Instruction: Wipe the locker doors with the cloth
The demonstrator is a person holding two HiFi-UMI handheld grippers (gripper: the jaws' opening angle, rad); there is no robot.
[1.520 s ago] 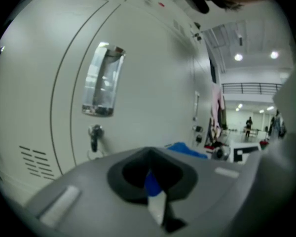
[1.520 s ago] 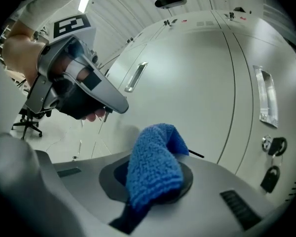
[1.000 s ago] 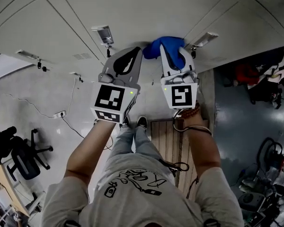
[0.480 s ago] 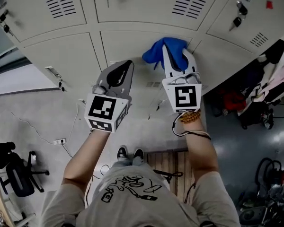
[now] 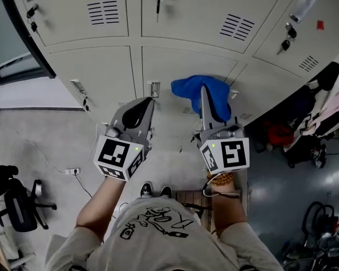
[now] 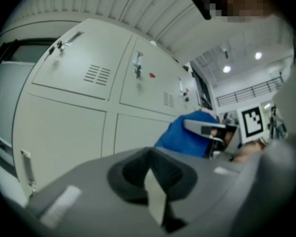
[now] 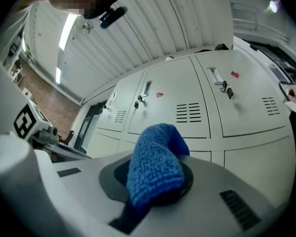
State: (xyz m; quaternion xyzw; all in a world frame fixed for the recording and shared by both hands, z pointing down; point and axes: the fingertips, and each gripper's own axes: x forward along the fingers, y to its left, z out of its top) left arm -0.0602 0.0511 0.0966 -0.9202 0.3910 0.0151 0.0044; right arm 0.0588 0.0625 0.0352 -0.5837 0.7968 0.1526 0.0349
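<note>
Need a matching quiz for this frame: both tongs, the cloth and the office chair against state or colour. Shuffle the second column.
Column one
1. left tongs
2. right tongs
3. cloth
4. office chair

Column two
A. blue
B. shut, nothing held
C. black, at the head view's left edge
D. shut on the cloth

Pairs: 1-B, 2-D, 3-A, 4-C

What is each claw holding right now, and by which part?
Right claw is shut on a bunched fold of the blue cloth. Left claw is shut, holding nothing.
</note>
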